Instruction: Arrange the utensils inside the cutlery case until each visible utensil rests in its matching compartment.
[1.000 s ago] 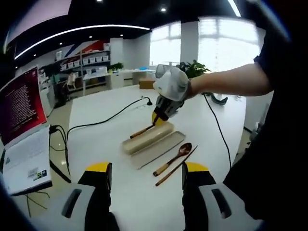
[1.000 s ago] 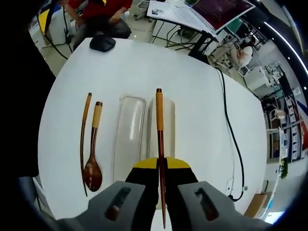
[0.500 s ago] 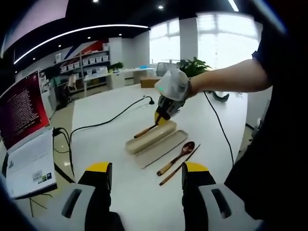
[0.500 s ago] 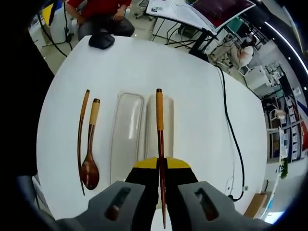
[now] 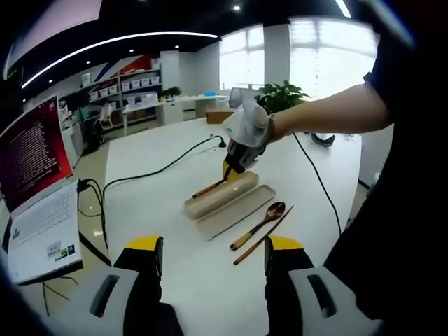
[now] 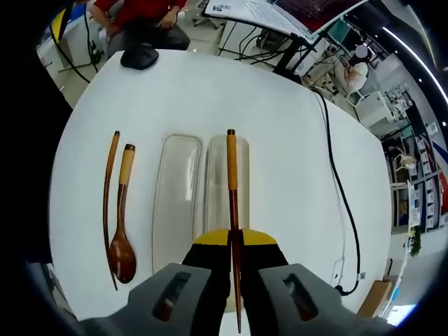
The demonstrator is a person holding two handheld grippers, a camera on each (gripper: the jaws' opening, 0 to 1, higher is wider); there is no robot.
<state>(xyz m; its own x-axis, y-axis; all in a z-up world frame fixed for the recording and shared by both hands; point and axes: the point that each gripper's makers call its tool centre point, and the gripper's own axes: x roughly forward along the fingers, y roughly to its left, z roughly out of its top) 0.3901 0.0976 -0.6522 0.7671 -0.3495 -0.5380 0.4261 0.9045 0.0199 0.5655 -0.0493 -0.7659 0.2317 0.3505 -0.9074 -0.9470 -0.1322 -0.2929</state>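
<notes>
Yellow-tipped and set well apart, the jaws of your left gripper (image 5: 212, 262) hang above the near part of the white table (image 5: 140, 203) with nothing between them. Your right gripper (image 6: 234, 253) has its jaws pressed together on a wooden chopstick (image 6: 232, 189), which runs straight forward from them over the cutlery case (image 6: 225, 182); from your left gripper view the same right gripper (image 5: 236, 166) comes in from the right and holds the chopstick (image 5: 210, 188) slanting down over the case (image 5: 221, 195). You cannot tell whether its tip touches the tray. Just beside the case lies its clear lid (image 6: 176, 196), flat on the table. Beyond the lid, in your right gripper view, a wooden spoon (image 6: 122, 224) and a second chopstick (image 6: 108, 192) lie side by side on the bare table, outside the case. Farther off, a black cable (image 6: 336, 154) trails across the table, a dark object (image 6: 139, 57) sits near its far edge, and a laptop (image 5: 35, 196) stands open off to the side.
</notes>
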